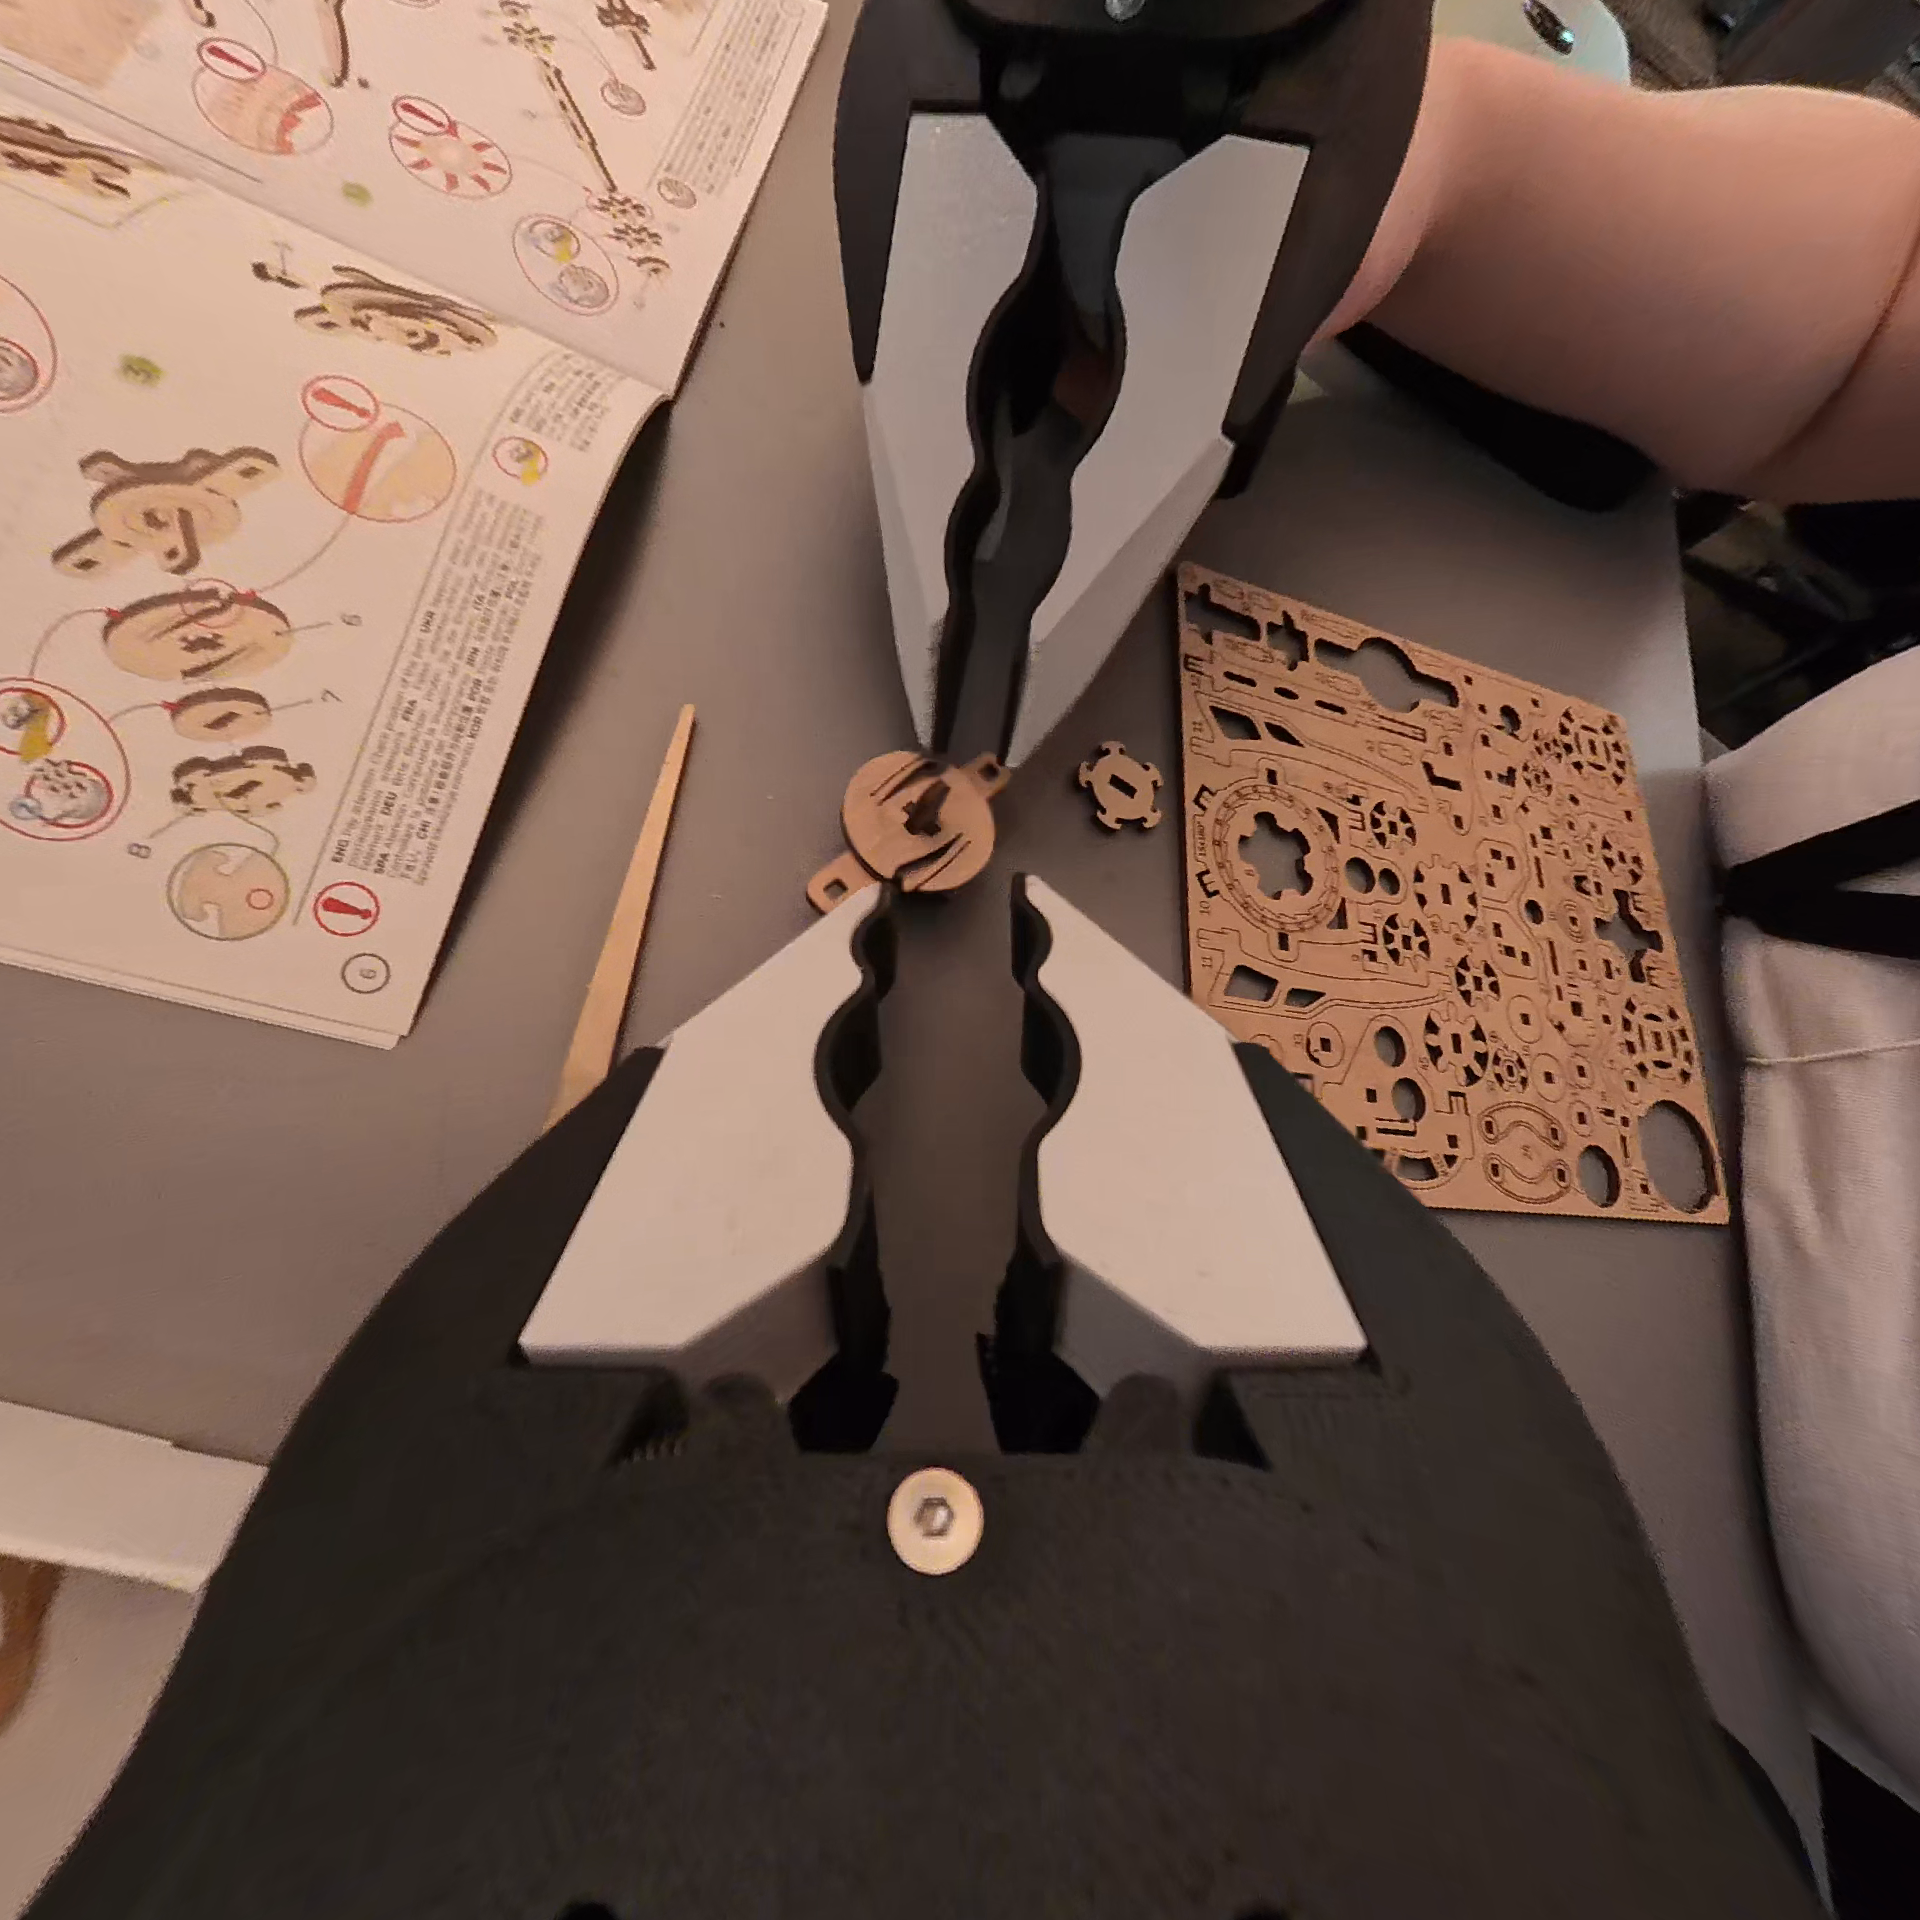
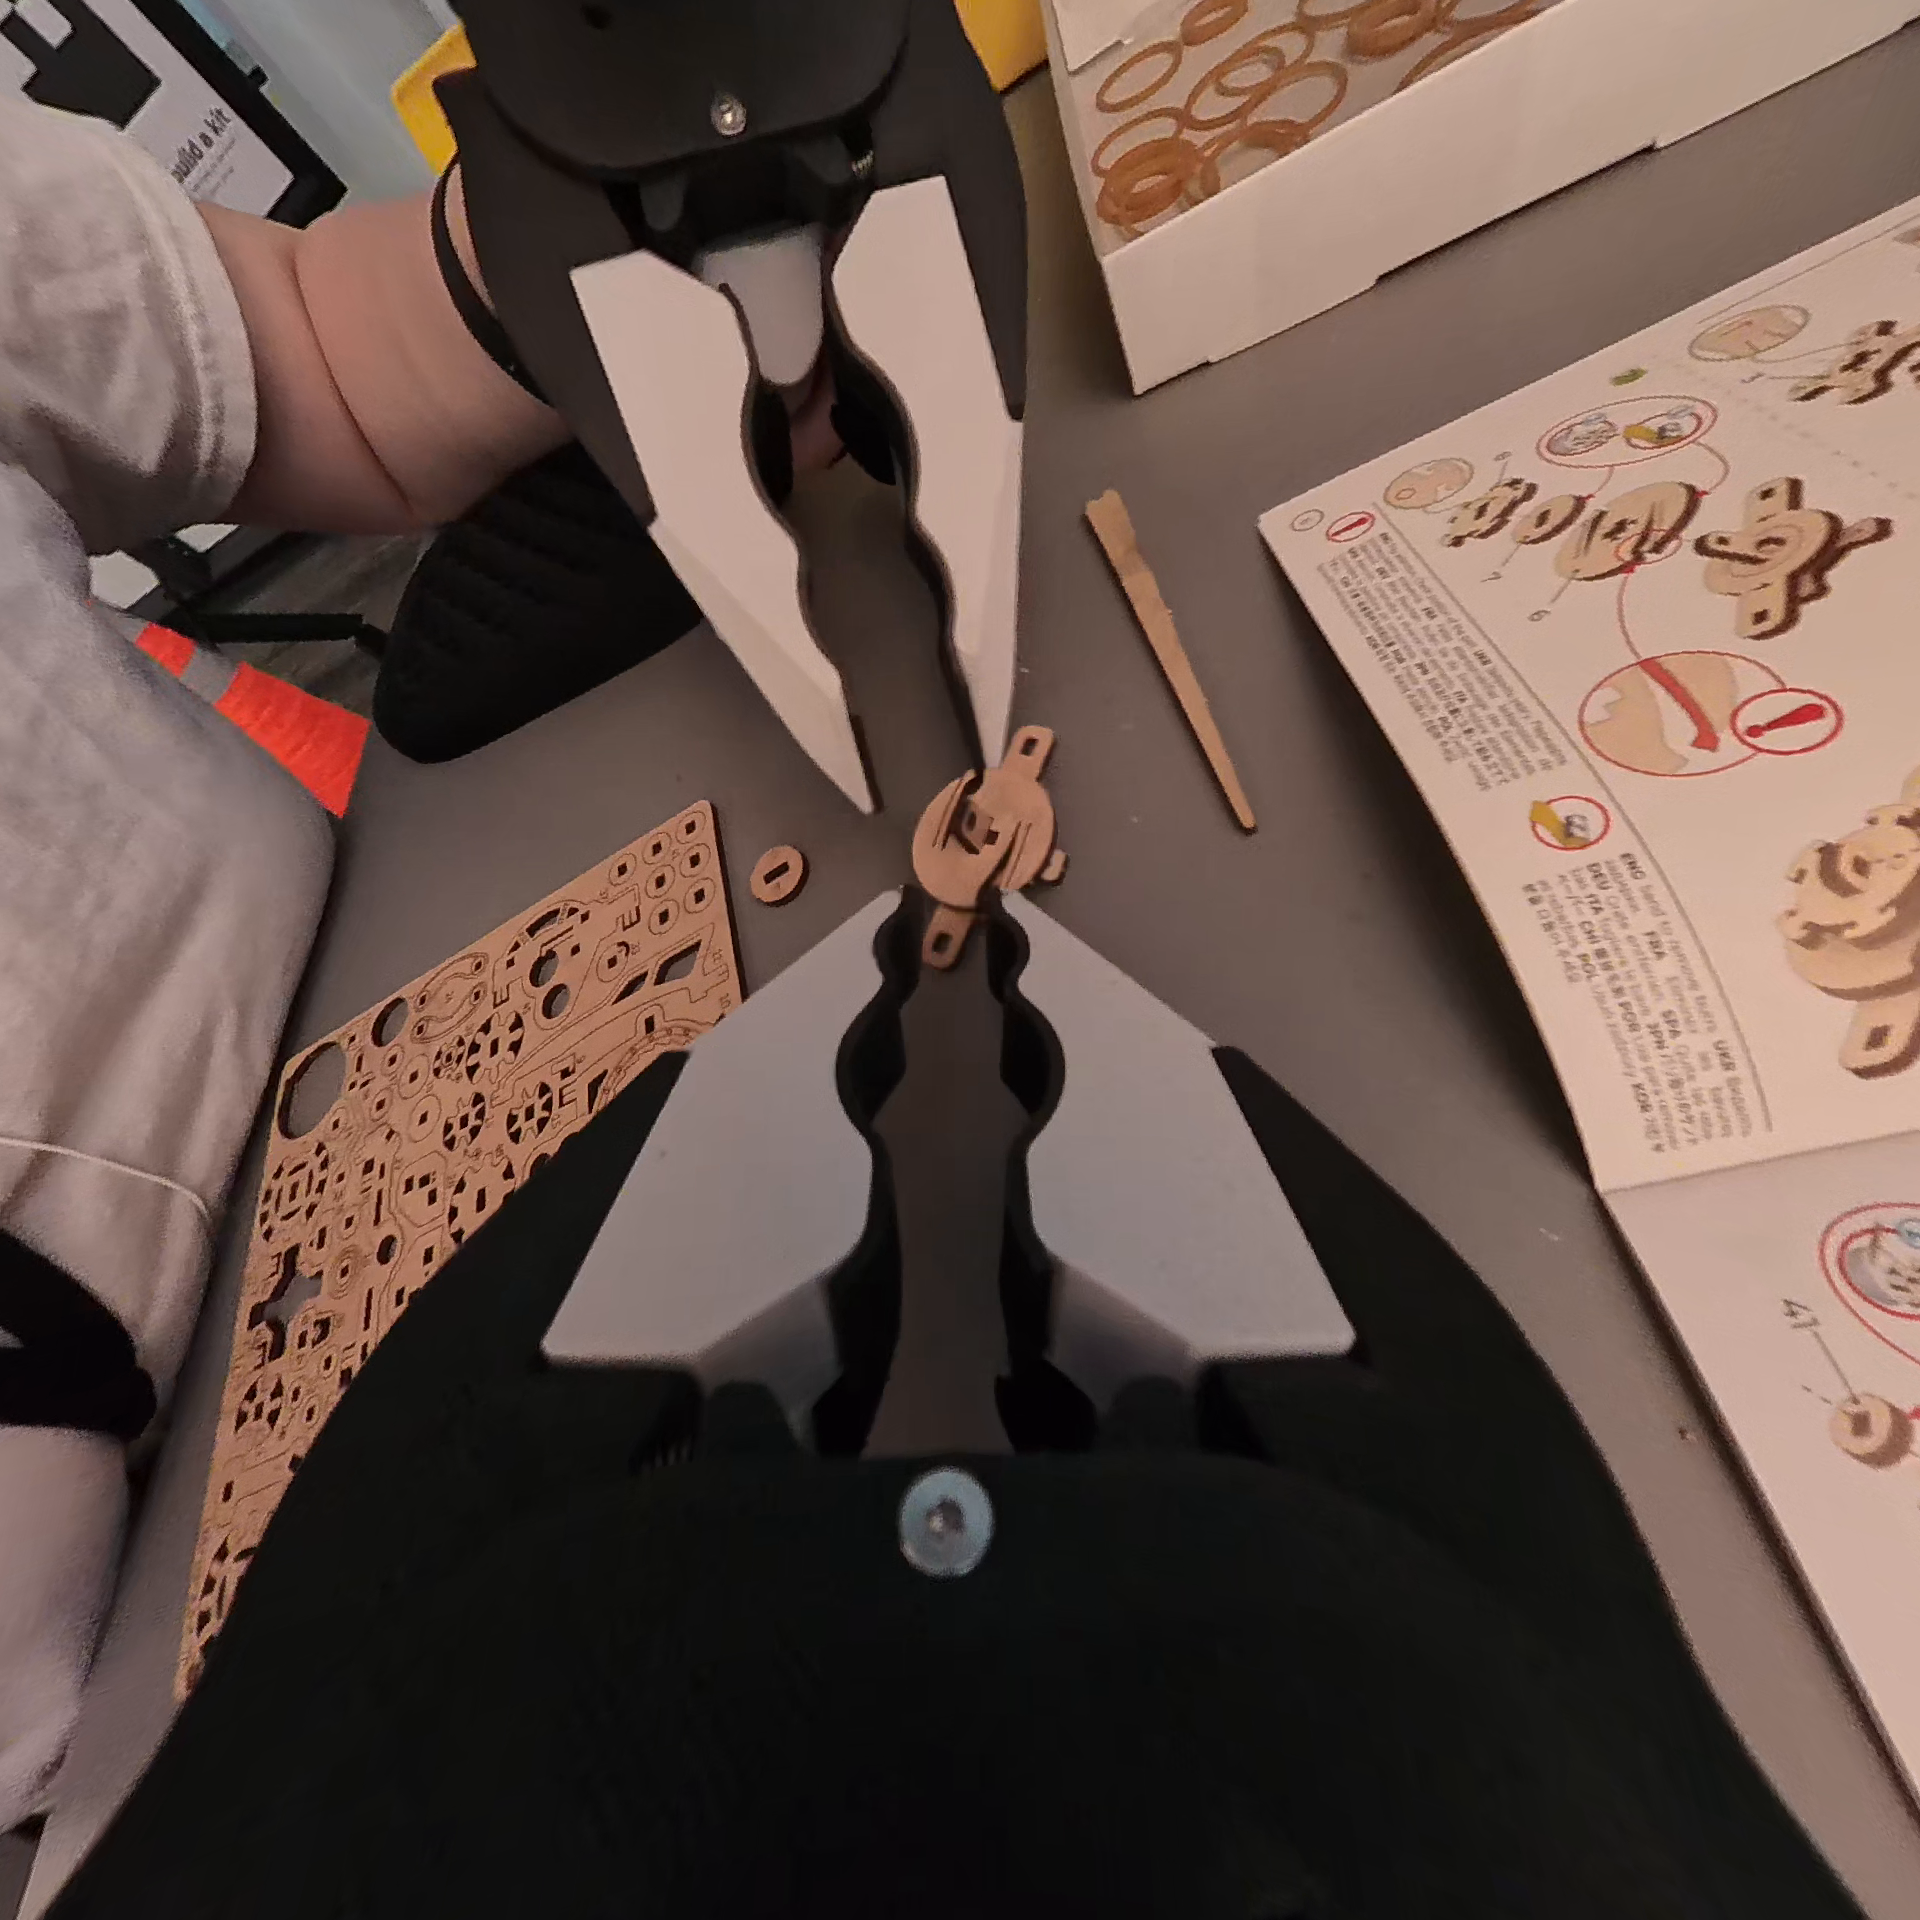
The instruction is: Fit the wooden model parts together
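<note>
A small round wooden assembly [image 1: 920, 831] with flat tabs is near the grey table's middle; it also shows in the right wrist view [image 2: 982, 826]. My right gripper [image 2: 956, 902] is shut on one of its tabs; in the left wrist view it [image 1: 971, 750] comes in from the top. My left gripper [image 1: 954, 888] is open and empty, its fingertips just short of the assembly on the opposite side; in the right wrist view it [image 2: 925, 777] reaches in from above. A small loose wooden gear piece [image 1: 1119, 784] lies beside the assembly, also seen in the right wrist view [image 2: 777, 876].
A laser-cut wooden parts sheet [image 1: 1455, 935] [image 2: 468, 1091] lies flat next to the loose piece. A thin wooden stick [image 1: 634, 914] [image 2: 1169, 655] and an open instruction booklet [image 1: 260, 520] [image 2: 1610, 779] lie on the other side. A white box of rubber bands [image 2: 1247, 125] stands beyond. My left and right fingertips are right by each other. The right tips stand about 4 cm off the small loose wooden gear piece [image 1: 1119, 784].
</note>
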`<state>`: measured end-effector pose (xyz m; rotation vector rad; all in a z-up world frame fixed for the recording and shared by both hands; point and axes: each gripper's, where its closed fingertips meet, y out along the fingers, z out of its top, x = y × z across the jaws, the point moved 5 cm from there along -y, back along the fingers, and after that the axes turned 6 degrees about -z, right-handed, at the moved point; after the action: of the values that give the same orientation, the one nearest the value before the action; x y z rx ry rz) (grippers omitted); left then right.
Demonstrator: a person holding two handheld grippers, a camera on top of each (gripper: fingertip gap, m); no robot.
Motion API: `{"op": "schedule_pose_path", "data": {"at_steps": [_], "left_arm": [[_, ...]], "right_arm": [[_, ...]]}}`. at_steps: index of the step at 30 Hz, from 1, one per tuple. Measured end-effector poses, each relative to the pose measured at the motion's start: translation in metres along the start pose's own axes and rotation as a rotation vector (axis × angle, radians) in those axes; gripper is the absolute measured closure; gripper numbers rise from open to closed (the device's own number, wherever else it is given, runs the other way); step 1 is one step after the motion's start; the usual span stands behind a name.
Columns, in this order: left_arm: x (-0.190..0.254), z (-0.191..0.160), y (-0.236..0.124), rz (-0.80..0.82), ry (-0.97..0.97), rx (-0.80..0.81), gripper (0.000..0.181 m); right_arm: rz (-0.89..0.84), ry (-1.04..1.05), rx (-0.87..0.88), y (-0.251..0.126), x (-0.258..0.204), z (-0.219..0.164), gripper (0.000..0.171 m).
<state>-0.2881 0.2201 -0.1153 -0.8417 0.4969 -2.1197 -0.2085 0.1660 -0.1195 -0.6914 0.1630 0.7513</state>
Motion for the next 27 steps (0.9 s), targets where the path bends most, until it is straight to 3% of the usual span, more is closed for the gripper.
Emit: {"op": "schedule_pose_path", "data": {"at_steps": [10,19,27], "left_arm": [[0.008,0.005,-0.006,-0.026,0.003,0.0,0.162],[0.012,0.011,-0.018,-0.002,0.015,-0.005,0.162],[0.021,0.003,-0.015,0.001,0.069,-0.12,0.158]], "right_arm": [[-0.031,0.085,0.121,-0.012,0.009,0.008,0.158],[-0.013,0.118,0.129,-0.015,0.011,0.006,0.156],[-0.011,0.117,0.126,-0.015,0.011,0.006,0.155]]}}
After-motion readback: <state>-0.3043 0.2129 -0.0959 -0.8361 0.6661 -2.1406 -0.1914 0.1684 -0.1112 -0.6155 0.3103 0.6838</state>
